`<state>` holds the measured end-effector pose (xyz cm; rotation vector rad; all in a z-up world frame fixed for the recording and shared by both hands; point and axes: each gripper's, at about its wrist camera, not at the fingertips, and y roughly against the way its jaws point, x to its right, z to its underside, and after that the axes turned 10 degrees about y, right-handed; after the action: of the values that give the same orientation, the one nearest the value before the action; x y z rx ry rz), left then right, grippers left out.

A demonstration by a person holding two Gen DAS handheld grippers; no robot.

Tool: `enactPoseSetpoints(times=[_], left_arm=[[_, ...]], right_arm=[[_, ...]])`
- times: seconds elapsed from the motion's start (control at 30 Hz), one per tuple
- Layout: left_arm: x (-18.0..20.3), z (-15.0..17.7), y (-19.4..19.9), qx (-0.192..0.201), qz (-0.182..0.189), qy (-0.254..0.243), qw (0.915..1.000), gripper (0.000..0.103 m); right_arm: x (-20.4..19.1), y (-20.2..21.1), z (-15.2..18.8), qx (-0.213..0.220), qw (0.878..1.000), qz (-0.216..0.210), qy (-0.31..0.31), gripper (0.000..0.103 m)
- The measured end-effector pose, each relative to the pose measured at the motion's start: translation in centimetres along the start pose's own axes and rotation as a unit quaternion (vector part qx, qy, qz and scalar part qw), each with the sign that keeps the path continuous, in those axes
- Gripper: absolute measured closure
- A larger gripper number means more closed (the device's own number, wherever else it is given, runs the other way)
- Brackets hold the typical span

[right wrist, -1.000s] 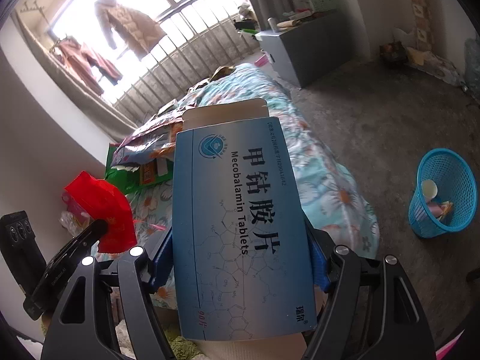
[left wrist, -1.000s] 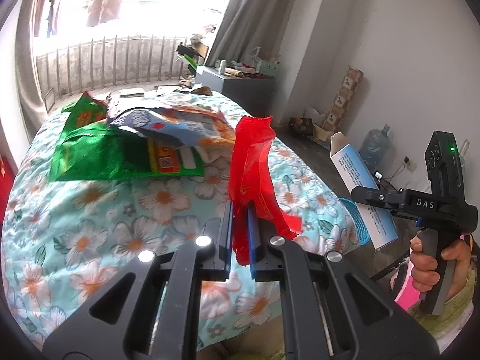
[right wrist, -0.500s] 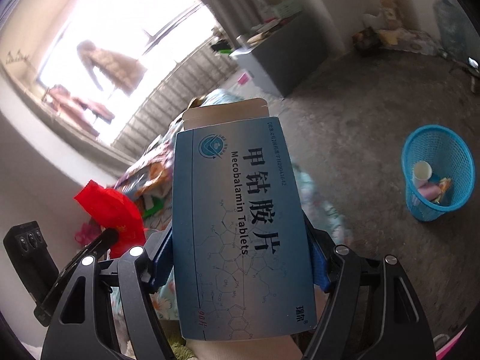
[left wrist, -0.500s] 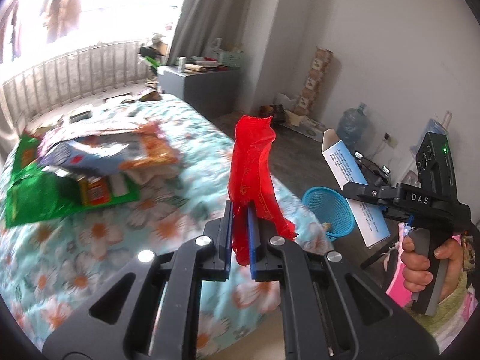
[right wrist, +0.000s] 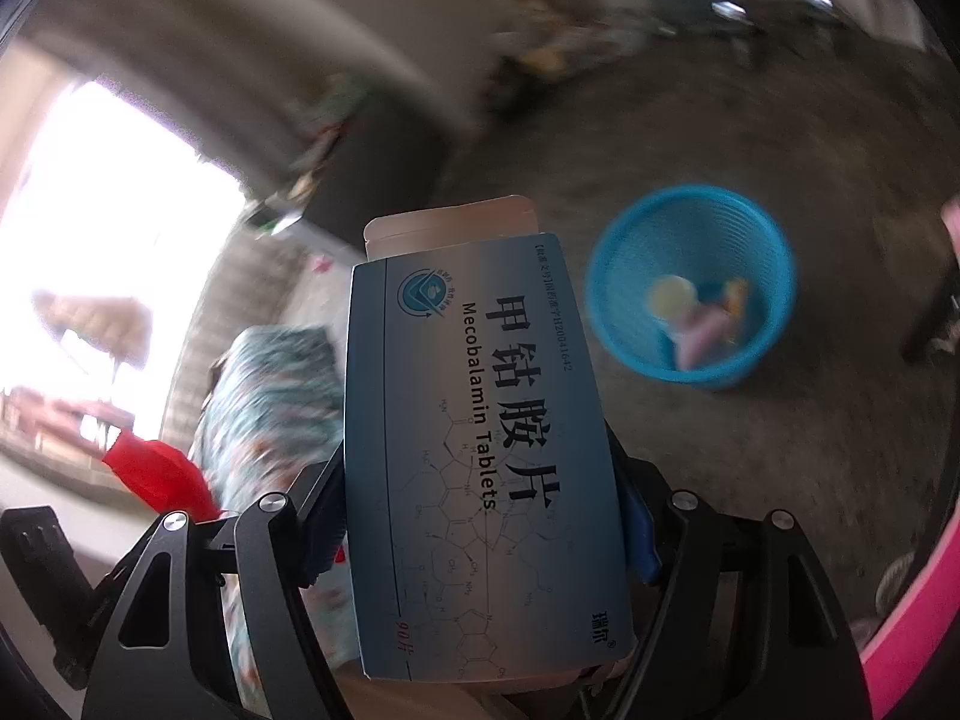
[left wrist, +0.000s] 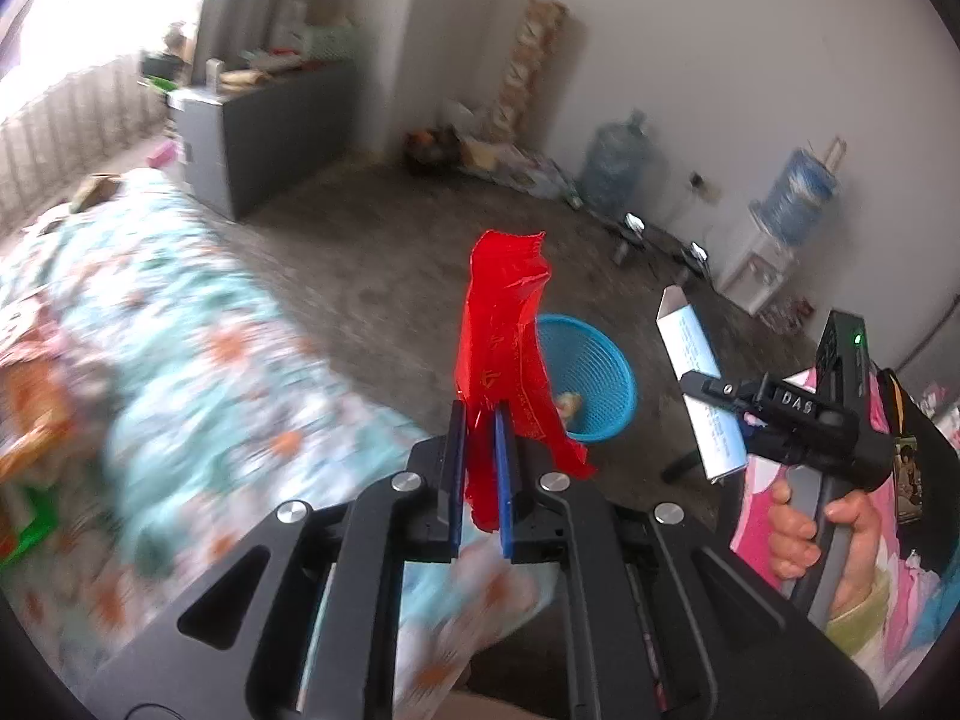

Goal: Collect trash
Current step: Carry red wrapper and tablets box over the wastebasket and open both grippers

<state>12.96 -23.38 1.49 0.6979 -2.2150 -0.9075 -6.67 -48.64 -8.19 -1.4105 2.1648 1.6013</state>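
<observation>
Carrying two items toward my blue mesh plastic basket (left wrist: 591, 381) on the floor: left gripper (left wrist: 480, 474) pinched narrow on a crinkled red plastic wrapper (left wrist: 507, 348), right gripper (right wrist: 480, 528) spread wide clamping a blue cardboard tablet box (right wrist: 480, 450).

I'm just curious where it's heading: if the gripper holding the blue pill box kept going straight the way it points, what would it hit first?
Probably bare floor just short of the blue basket; the right gripper, clamping the pill box, aims slightly left of it. Depth is unclear.
</observation>
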Motion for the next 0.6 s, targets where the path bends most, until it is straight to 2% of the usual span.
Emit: enactPoseSetpoints(times=[0.27,0.4,0.5,0.53,0.57,0.6], left_arm=[[5.1,-3.9,-10.8,-0.085,0.033,-0.026,0.9955,0.096],[7.6,-5.4,-15.9,-0.103,0.029,-0.043,0.9933,0.096],[9.8,-6.7,-19.9,-0.111,0.041,-0.055,0.9915,0.094],[10.7,-7.0,-22.1,-0.129,0.050,-0.064,0.9883,0.080],[11.1,-7.2,-23.4,-0.143,0.050,-0.065,0.9863,0.053],[11.5,-7.3,-25.0,-0.158,0.042,-0.065,0.9843,0.041]], right_arm=[[6.9,-2.7,-1.0,-0.008,0.996,0.032,-0.084,0.032],[9.1,-4.3,-3.8,0.006,0.993,0.029,-0.110,0.032],[11.6,-6.3,-6.6,0.018,0.991,0.018,-0.133,0.030],[12.7,-7.4,-7.4,0.016,0.990,0.023,-0.141,0.026],[13.7,-8.5,-8.0,0.012,0.989,0.037,-0.143,0.021],[14.8,-9.6,-8.5,0.005,0.987,0.067,-0.143,0.021]])
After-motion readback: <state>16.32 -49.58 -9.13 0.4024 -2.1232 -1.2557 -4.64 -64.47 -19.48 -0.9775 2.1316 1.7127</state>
